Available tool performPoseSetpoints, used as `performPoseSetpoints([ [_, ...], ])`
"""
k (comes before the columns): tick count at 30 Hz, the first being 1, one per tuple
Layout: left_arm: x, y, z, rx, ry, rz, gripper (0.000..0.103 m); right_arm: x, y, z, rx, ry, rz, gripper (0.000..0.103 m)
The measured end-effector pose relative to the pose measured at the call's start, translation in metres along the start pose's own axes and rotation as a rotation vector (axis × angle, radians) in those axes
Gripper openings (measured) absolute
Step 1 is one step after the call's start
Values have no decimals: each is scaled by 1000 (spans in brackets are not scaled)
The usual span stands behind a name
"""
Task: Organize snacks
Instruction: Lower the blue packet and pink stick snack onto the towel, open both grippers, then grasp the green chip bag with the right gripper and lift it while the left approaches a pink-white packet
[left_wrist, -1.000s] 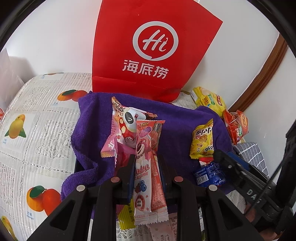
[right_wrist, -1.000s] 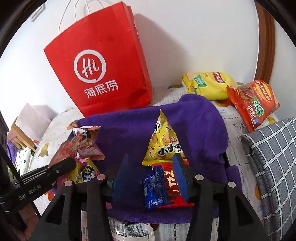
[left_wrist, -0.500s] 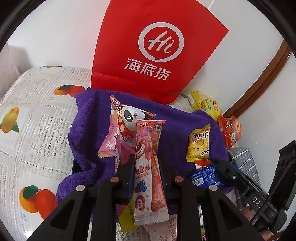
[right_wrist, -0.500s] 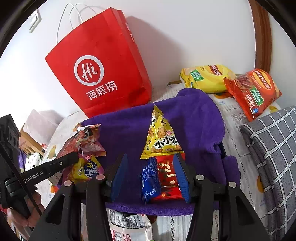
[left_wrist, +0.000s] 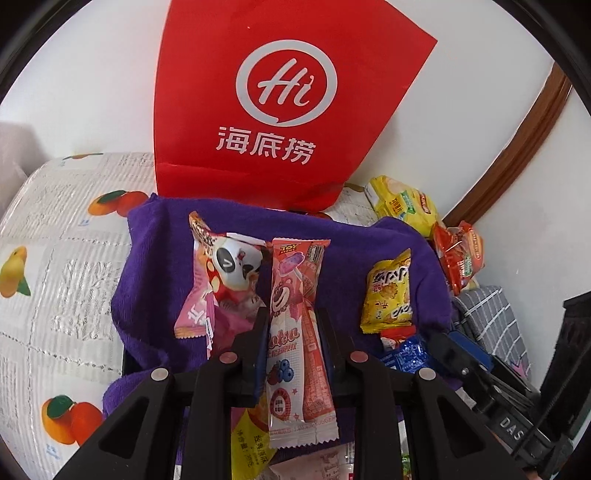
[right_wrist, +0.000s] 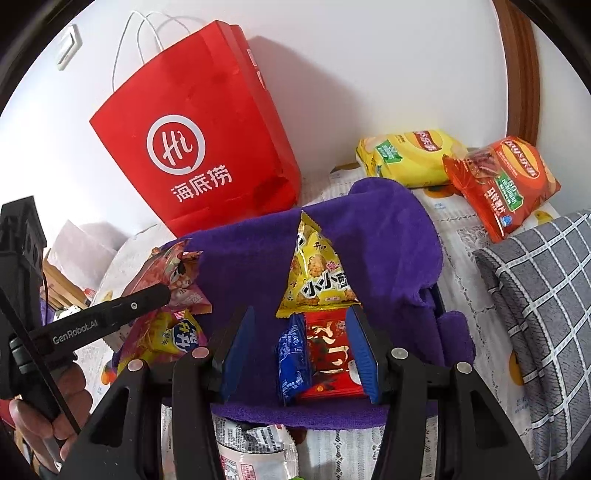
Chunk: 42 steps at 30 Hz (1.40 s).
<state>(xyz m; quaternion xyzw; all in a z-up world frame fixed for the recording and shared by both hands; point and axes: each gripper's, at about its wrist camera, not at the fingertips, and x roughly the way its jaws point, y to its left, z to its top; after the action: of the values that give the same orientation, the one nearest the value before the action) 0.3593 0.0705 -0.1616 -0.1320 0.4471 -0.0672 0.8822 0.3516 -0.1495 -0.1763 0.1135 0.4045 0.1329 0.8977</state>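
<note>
My left gripper (left_wrist: 291, 317) is shut on a long pink Lotso snack packet (left_wrist: 291, 332) and holds it over the purple towel (left_wrist: 155, 266). A panda-print pink packet (left_wrist: 225, 280) lies on the towel just left of it. My right gripper (right_wrist: 301, 321) is open around a blue packet (right_wrist: 293, 358) and a red packet (right_wrist: 332, 354) lying on the purple towel (right_wrist: 388, 236). A yellow triangular snack bag (right_wrist: 317, 273) lies just beyond them; it also shows in the left wrist view (left_wrist: 389, 291). The left gripper's finger (right_wrist: 110, 310) shows at the left of the right wrist view.
A red paper bag (left_wrist: 280, 103) stands against the wall behind the towel. A yellow chip bag (right_wrist: 406, 155) and an orange chip bag (right_wrist: 506, 181) lie at the back right. A grey checked cushion (right_wrist: 539, 317) is at the right. The fruit-print tablecloth (left_wrist: 48, 258) spreads left.
Both grippers have risen and moved slightly forward toward the red bag. The left still holds the pink packet; the right stays open around the blue and red packets.
</note>
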Motion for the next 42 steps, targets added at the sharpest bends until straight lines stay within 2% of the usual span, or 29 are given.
performPoseSetpoints([
  [2,0,0,0,-3,4,-1,26,-1,0,-1,-3,-1,-7,51],
  [5,-4,1,-2,-12,5,-22,44,-3,0,-2,-3,-1,4,52],
  [6,-7,1,-3,-13,0,-27,46,-5,1,-2,-7,-3,13,52],
  [11,-21,2,-9,-2,-12,-15,47,-13,7,-11,-20,-16,33,52],
  [16,-39,2,-21,13,-14,-23,47,-33,11,-28,-28,-25,15,52],
  [20,-55,3,-32,18,-5,-51,53,-54,15,-40,-32,-33,10,60],
  [25,-79,7,-50,33,-28,-40,58,-83,23,-63,-43,-41,29,73],
  [30,-95,16,-72,18,-36,-61,60,-86,36,-96,-92,-21,31,80],
  [34,-97,23,-87,1,-24,-61,60,-66,43,-113,-144,10,-14,80],
  [36,-97,24,-97,5,-16,-42,60,-52,42,-120,-165,34,-69,80],
  [39,-96,26,-107,20,-12,-20,61,-36,38,-126,-158,74,-102,79],
  [40,-94,27,-111,20,-8,-12,62,-34,37,-128,-159,79,-111,75],
  [41,-92,27,-113,17,-2,-10,62,-33,36,-130,-164,74,-128,67],
  [42,-89,27,-115,17,8,-11,62,-34,36,-132,-180,69,-141,66],
])
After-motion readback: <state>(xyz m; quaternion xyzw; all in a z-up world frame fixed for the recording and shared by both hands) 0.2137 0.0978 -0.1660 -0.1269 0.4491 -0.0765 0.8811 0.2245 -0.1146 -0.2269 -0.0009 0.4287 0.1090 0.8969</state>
